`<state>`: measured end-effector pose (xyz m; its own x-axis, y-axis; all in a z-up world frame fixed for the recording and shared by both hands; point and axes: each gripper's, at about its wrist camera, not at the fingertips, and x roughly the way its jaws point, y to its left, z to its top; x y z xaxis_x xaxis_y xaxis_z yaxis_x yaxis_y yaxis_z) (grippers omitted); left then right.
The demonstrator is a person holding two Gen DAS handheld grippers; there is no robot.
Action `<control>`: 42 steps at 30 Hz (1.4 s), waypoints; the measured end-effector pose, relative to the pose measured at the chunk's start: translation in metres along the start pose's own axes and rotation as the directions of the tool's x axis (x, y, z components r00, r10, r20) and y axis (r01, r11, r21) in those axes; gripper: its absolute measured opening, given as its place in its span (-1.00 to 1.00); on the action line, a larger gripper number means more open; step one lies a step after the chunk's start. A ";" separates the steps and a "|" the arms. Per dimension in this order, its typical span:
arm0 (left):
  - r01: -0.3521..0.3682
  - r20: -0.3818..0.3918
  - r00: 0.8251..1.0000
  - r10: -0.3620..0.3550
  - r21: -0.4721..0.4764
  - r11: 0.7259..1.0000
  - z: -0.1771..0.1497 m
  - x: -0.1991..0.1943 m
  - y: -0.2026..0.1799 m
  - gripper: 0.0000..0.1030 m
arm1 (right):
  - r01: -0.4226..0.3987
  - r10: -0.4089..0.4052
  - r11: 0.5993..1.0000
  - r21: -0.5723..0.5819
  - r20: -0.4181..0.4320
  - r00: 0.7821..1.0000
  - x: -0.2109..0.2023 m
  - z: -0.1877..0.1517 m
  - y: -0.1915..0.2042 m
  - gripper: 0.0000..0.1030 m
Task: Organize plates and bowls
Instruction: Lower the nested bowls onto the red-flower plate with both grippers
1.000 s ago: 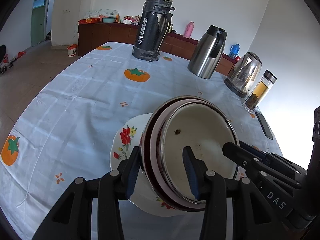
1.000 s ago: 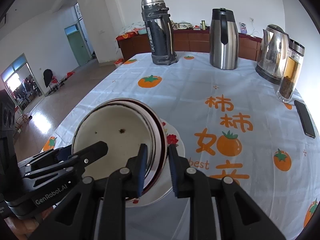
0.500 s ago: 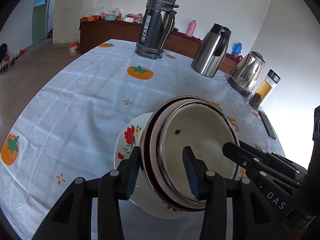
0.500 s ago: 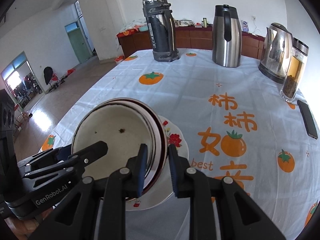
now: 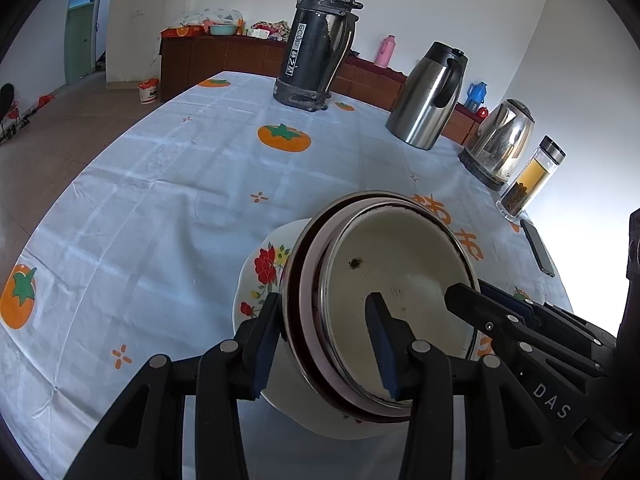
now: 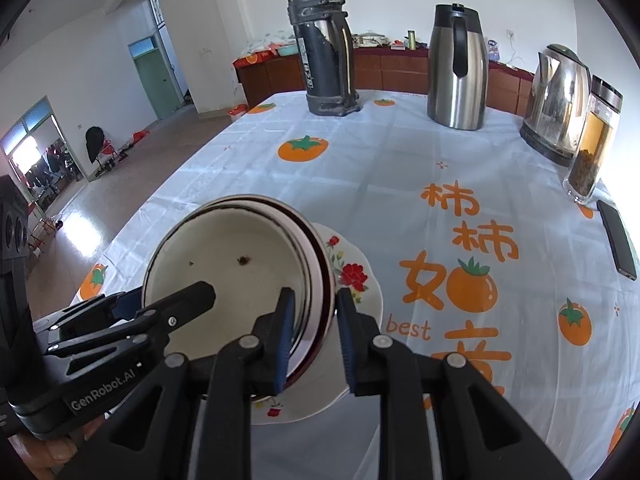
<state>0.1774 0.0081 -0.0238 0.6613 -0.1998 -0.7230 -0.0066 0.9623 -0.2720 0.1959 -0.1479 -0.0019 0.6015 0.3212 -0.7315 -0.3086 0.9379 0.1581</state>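
Observation:
A stack of nested cream bowls [image 5: 400,272] with dark red rims is held over a white flowered plate [image 5: 260,264] on the tablecloth. My left gripper [image 5: 323,340] is shut on the stack's left rim, with one pad outside and one inside. My right gripper [image 6: 316,328] is shut on the right rim of the same bowls [image 6: 232,272]. The stack hides much of the plate [image 6: 360,280], so I cannot tell if the bowls touch it. In each wrist view the other gripper shows across the bowl.
At the far side of the table stand a black thermos [image 5: 316,44], a steel jug [image 5: 428,96], a kettle [image 5: 500,144] and a glass tea bottle [image 5: 528,180]. A phone [image 6: 616,236] lies at the right edge. The floor drops away on the left.
Both grips on the bowl stack are unchanged. The table's things have shifted only slightly in both views.

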 end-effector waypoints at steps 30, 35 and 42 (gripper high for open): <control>0.001 -0.013 1.000 -0.001 0.001 1.000 -0.001 0.012 -0.001 -0.12 | 0.006 -0.006 1.000 0.015 -0.009 1.000 0.008 0.000 -0.005 -0.59; 0.001 -0.012 1.000 -0.001 -0.001 1.000 0.000 0.013 0.000 -0.12 | 0.008 -0.008 1.000 0.012 -0.010 1.000 0.009 0.001 -0.005 -0.58; -0.028 -0.003 1.000 0.028 0.007 1.000 -0.005 0.011 -0.004 -0.11 | 0.011 -0.011 1.000 0.007 -0.017 1.000 0.015 0.004 -0.007 -0.58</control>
<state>0.1807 0.0008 -0.0334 0.6586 -0.1738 -0.7321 -0.0194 0.9687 -0.2474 0.2095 -0.1490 -0.0111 0.5926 0.3087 -0.7440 -0.2971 0.9423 0.1544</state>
